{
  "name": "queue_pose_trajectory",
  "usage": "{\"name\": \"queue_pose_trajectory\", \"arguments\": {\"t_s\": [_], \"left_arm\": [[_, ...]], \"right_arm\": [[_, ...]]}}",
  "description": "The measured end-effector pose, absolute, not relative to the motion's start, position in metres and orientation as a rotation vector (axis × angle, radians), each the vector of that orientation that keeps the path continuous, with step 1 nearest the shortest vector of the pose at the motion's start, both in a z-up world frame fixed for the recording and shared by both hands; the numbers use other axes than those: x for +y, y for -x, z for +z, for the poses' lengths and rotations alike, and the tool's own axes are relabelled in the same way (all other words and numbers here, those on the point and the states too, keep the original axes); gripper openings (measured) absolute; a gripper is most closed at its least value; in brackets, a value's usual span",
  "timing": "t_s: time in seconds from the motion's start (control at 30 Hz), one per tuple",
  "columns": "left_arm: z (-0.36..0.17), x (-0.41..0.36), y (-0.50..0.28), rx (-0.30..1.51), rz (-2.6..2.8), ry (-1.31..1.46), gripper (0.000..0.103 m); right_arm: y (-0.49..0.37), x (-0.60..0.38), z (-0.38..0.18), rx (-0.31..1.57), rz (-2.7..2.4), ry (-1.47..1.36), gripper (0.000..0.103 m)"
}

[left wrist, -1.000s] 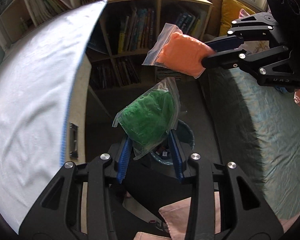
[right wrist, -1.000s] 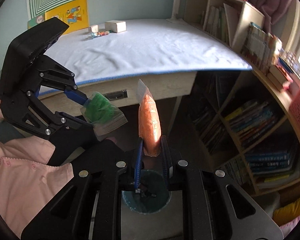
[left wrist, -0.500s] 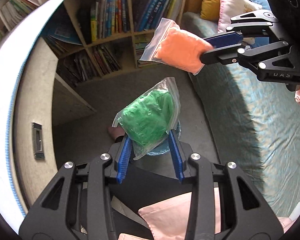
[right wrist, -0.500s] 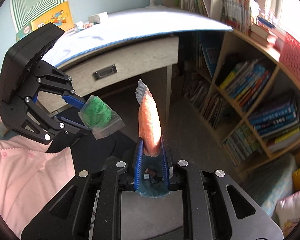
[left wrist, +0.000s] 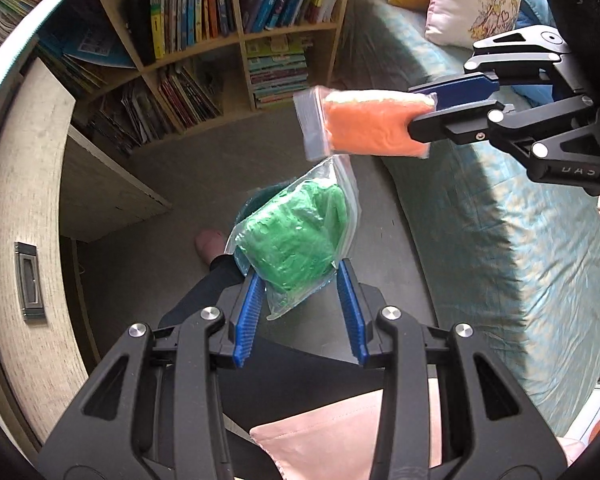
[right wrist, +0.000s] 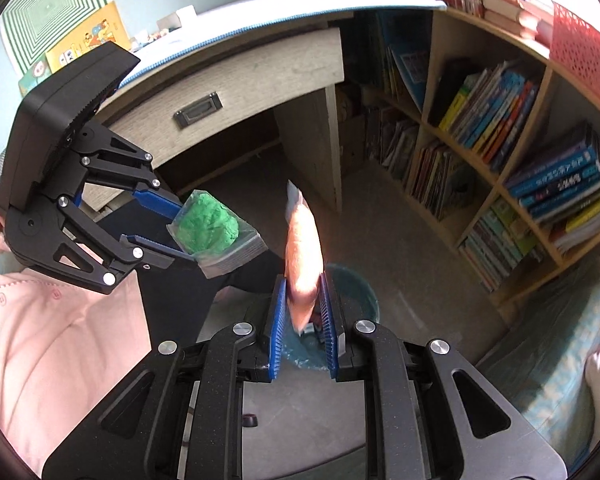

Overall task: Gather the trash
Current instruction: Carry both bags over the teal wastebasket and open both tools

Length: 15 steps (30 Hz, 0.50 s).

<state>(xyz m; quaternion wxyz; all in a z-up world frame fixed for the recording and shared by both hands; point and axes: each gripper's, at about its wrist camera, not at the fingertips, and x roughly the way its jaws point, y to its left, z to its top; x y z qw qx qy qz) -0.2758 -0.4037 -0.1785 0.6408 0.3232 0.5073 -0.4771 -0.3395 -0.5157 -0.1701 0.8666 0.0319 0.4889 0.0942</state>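
My left gripper (left wrist: 300, 276) is shut on a clear zip bag of green stuff (left wrist: 296, 240), held in the air; it also shows in the right wrist view (right wrist: 208, 230). My right gripper (right wrist: 303, 292) is shut on a clear zip bag of orange stuff (right wrist: 303, 256), upright between its blue fingers; the orange bag shows in the left wrist view (left wrist: 372, 122) to the upper right of the green bag. A teal trash bin (right wrist: 356, 288) stands on the floor right below the right gripper, with scraps inside. In the left wrist view the green bag hides most of the bin.
A wooden desk with a drawer (right wrist: 236, 92) stands at the left. Bookshelves full of books (right wrist: 500, 120) line the far side. A bed with a teal cover (left wrist: 520, 240) and pillows is on the right. The person's pink clothing (right wrist: 60, 340) and dark trouser leg are near.
Both grippers have dropped lower and tilted toward the floor, bags still held. The orange bag now hangs over the bin's mouth; the desk top has slid out of view.
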Motion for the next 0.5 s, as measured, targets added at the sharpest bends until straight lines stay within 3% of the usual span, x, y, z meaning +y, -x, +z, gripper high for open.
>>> {"name": "queue_pose_trajectory", "arguments": {"t_s": [0.5], "left_arm": [[-0.202,-0.418,0.278,1.196,-1.099,-0.761,0.037]], "right_arm": [[0.334,-0.519,-0.192,1.058,0.208,-0.116,0.018]]}}
